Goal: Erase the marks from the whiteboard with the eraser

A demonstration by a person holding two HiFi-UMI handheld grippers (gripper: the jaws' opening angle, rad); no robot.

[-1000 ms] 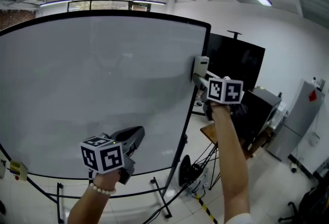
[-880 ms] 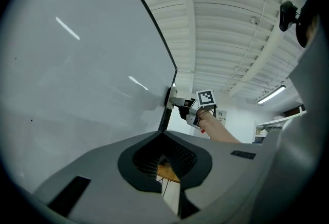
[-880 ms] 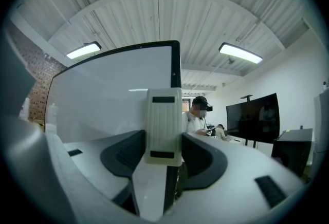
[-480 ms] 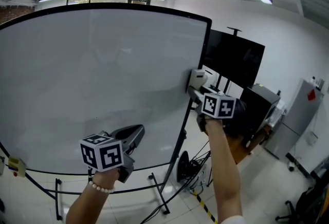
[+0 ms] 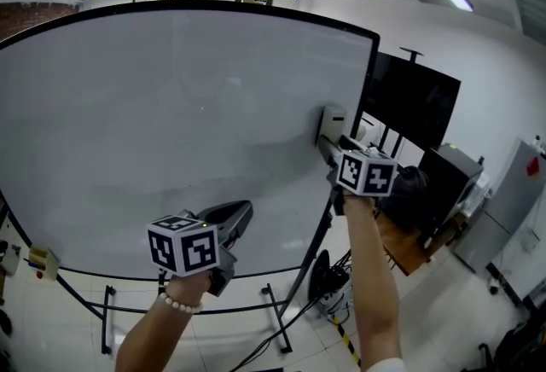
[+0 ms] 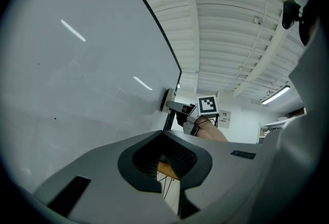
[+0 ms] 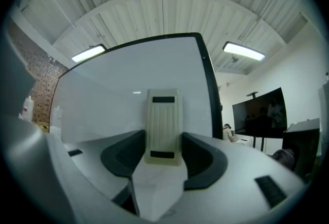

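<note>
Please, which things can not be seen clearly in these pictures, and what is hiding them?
1. Wiping face of the eraser: turned to the whiteboard, hidden by its own body in every view.
2. Board under the eraser: covered, so marks there are unknown.
3. Dark specks in the left gripper view: too small to call marks.
4. Whiteboard's left edge: cut off by the head view.
</note>
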